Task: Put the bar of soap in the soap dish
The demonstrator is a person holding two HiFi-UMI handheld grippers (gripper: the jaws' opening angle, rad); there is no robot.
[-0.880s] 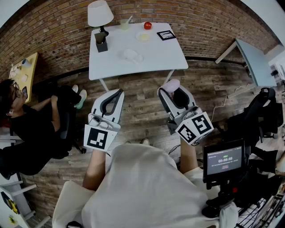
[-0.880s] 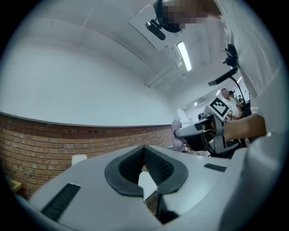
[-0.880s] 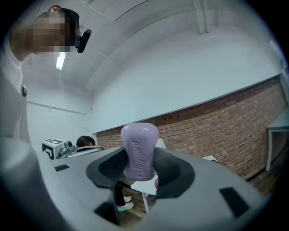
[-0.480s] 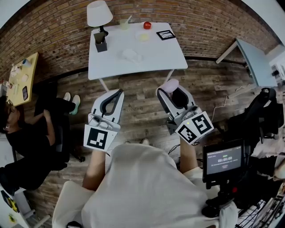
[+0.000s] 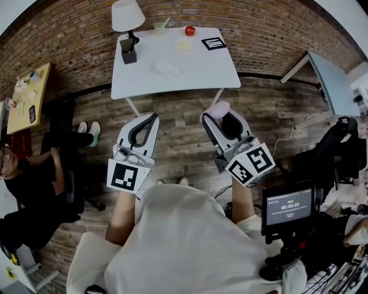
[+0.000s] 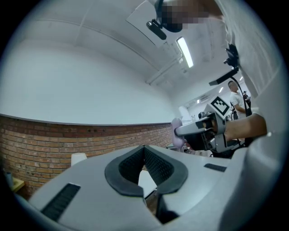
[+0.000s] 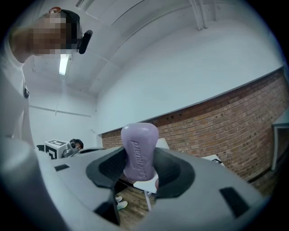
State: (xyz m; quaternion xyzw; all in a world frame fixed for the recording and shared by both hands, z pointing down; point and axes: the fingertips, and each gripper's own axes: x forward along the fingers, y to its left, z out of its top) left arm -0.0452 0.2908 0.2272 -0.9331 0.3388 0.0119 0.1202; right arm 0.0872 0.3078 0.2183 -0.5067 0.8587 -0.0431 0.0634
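The left tongs (image 6: 144, 151) are shut, pads meeting at the tip with nothing between them. The right tongs (image 5: 222, 115) stand wide and are clamped on the soap (image 7: 140, 151), a purple bar with rounded corners and a stamped face. The pads press its two broad faces near one end, so most of the bar sticks out past the tips.

The soap looks stiff, smooth and fairly light. It probably won't dent, but it may well slide or pivot in a grip this close to its end. A hold nearer the middle would be steadier, and the bar is best set down gently and flat.

Beyond the wooden floor, the table (image 5: 201, 69) is well apart from both tongs. Several small pale things sit on it near a lamp (image 5: 127, 14); I cannot tell which is the dish.
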